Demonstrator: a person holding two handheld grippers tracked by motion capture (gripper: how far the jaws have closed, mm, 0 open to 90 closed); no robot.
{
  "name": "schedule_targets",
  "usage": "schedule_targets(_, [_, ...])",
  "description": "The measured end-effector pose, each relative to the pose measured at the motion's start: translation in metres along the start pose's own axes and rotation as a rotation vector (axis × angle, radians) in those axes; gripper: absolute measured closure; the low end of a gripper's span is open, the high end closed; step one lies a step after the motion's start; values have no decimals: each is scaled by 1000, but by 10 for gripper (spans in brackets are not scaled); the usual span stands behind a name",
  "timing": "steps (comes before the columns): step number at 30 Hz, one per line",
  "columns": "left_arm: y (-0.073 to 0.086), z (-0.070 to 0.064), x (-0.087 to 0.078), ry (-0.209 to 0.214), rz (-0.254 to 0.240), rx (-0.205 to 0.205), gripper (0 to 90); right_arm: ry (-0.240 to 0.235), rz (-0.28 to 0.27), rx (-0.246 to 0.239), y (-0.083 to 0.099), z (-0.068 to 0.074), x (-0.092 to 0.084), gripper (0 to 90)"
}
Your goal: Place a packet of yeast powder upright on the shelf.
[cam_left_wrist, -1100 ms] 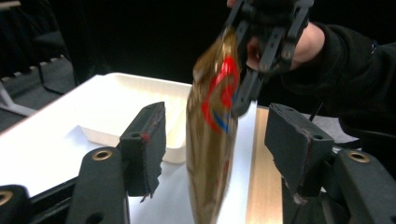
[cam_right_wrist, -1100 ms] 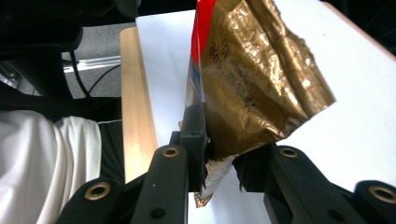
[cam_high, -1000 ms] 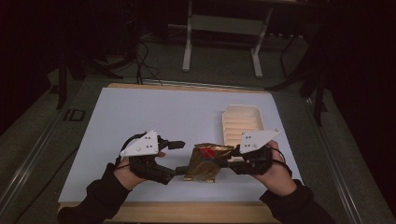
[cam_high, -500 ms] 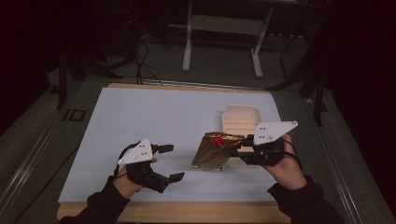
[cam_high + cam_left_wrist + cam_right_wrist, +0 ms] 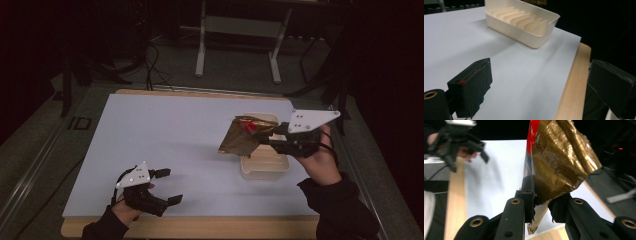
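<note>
A crumpled gold snack bag [image 5: 245,136] with a red patch hangs in the air over the near end of a cream ribbed tray [image 5: 264,166]. My right gripper [image 5: 268,136] is shut on the bag's edge; in the right gripper view the bag [image 5: 560,162] rises from between the jaws of the right gripper [image 5: 541,203]. My left gripper [image 5: 171,186] sits low at the table's front left, and its jaws have just been opening, with nothing between them. The left gripper view shows my left gripper [image 5: 541,87] spread wide above the white table, with the tray [image 5: 524,23] beyond.
The white table top [image 5: 175,135] has a wooden front edge [image 5: 200,227]. In the right gripper view the left hand and its gripper [image 5: 461,140] are farther off. Metal stand legs [image 5: 237,45] and cables lie on the dark floor behind the table.
The left gripper let go of the bag, opened, and sank to the front left. The right gripper carried the bag up and to the right, over the tray.
</note>
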State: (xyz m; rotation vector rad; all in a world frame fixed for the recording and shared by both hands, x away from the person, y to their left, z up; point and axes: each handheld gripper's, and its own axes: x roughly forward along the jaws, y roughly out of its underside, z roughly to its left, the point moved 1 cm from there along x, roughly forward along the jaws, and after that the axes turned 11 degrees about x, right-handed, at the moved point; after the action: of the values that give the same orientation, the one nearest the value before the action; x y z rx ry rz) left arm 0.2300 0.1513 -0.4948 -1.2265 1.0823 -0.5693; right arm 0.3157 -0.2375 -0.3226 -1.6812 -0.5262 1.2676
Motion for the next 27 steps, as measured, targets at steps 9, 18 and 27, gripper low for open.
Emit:
schedule_targets(9, [8,2,-7,-41,-29,-32,60,115,3,-18,-4,-33,-14,758])
schedule_targets(18, [11,2,-13,-36,-53,-57,20,185,25,-12,11,-70,-9,758])
schedule_targets(27, [14,0,-16,-41,-50,-73,20,217,105,-5,24,-99,15,758])
